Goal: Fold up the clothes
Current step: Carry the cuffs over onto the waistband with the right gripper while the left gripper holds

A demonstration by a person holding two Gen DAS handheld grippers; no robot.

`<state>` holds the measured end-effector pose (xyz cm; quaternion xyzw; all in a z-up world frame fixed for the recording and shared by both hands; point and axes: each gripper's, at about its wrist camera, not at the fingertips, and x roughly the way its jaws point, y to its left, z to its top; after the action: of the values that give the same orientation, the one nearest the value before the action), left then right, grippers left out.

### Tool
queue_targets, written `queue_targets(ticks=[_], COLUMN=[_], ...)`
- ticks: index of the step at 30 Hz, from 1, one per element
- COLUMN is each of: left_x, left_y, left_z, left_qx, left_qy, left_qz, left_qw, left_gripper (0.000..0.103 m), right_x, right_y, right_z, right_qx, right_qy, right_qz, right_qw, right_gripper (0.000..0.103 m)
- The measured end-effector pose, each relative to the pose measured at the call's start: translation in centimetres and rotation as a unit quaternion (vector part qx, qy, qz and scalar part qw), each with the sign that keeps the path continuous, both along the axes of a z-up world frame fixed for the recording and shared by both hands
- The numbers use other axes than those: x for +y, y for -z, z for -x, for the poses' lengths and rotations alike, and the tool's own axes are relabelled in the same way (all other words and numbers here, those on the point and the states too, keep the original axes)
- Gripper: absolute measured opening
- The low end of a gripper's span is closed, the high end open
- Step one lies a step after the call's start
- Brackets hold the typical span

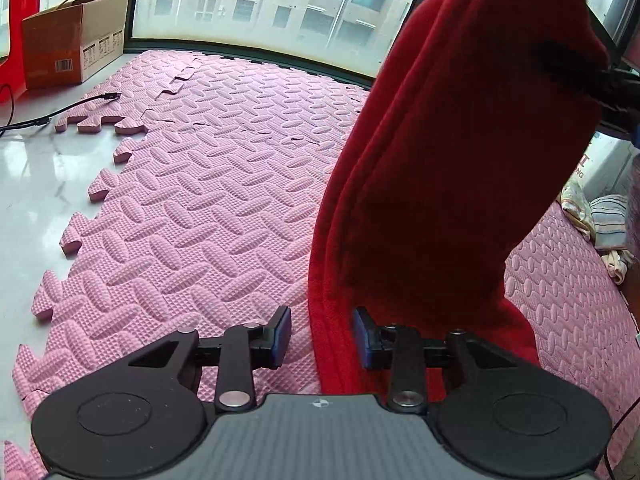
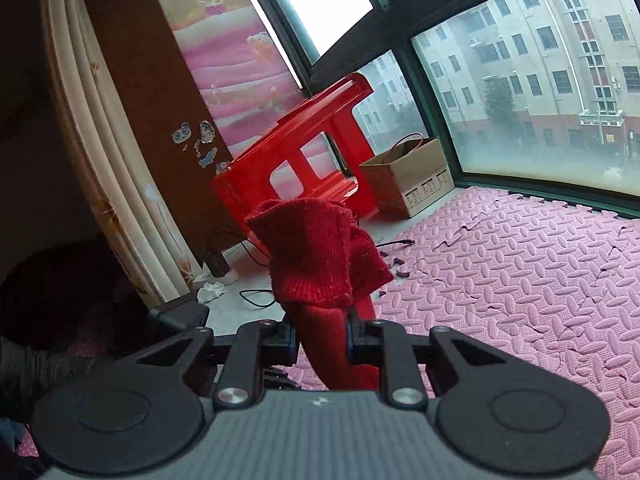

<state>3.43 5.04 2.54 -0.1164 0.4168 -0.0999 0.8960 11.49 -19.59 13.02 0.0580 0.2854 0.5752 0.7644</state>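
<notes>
Garment: a red knitted garment point(image 1: 452, 168), probably a sweater, hangs in the air ahead of the left gripper, lifted clear of the mat except perhaps at its lowest folds; its ribbed cuff or hem point(image 2: 316, 256) stands up just beyond the right gripper's fingertips.

Right gripper point(image 2: 322, 346): jaws closed tight on a bunched part of the red fabric, which fills the gap between the pads. It is seen in the left wrist view at upper right point(image 1: 592, 80), carrying the garment's weight from above.

Left gripper point(image 1: 322, 338): jaws moderately open and holding nothing. The garment's stitched edge hangs into the gap between the fingers, seemingly untouched by either pad.

Reason for the hold: judged from the task, one high grip lets the cloth hang straight so the free gripper can take a second edge and spread it before folding.

Work surface: pink interlocking foam mat point(image 1: 208, 208) lies below and ahead of both tools, its toothed border ending on pale floor to the left.

Surroundings: cardboard box point(image 1: 76, 40) far ahead to the left, by the window; red plastic stool point(image 2: 304, 148) beyond the right gripper; other clothes point(image 1: 600, 228) lie to the right of the left tool.

Writing: the box carries a barcode and printed panels, too small to read.
</notes>
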Motion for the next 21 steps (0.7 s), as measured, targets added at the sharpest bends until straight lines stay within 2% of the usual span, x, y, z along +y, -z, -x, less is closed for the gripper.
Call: queue_targets(ticks=[7, 9, 11, 15, 17, 21], left_x=[1.8, 2.4, 2.8, 3.5, 3.4, 2.8], left_y=[-1.0, -1.3, -1.7, -2.6, -3.4, -5.2], left_z=[1.7, 2.5, 3.3, 5.2, 6.4, 8.5], left_qx=[-0.009, -0.011, -0.015, -0.021, -0.029, -0.050], left_qy=[-0.032, -0.041, -0.048, -0.061, -0.059, -0.051], left_qz=[0.014, 0.018, 0.021, 0.030, 0.033, 0.042], left_qw=[0.9994, 0.9989, 0.9985, 0.9974, 0.9973, 0.9966], left_gripper=[0.034, 0.034, 0.034, 0.034, 0.034, 0.034], right_x=[0.4, 0.3, 0.3, -0.3, -0.8, -1.8], right_y=[1.1, 2.1, 3.0, 4.4, 4.6, 4.4], right_z=[7.6, 10.6, 12.9, 16.0, 17.5, 19.3], right_qx=[-0.053, -0.095, -0.117, -0.116, -0.117, -0.112], right_qy=[-0.063, -0.080, -0.093, -0.117, -0.130, -0.136], right_qz=[0.035, 0.060, 0.085, 0.123, 0.139, 0.157], right_qw=[0.996, 0.990, 0.985, 0.979, 0.975, 0.972], right_gripper=[0.020, 0.024, 0.028, 0.039, 0.056, 0.058])
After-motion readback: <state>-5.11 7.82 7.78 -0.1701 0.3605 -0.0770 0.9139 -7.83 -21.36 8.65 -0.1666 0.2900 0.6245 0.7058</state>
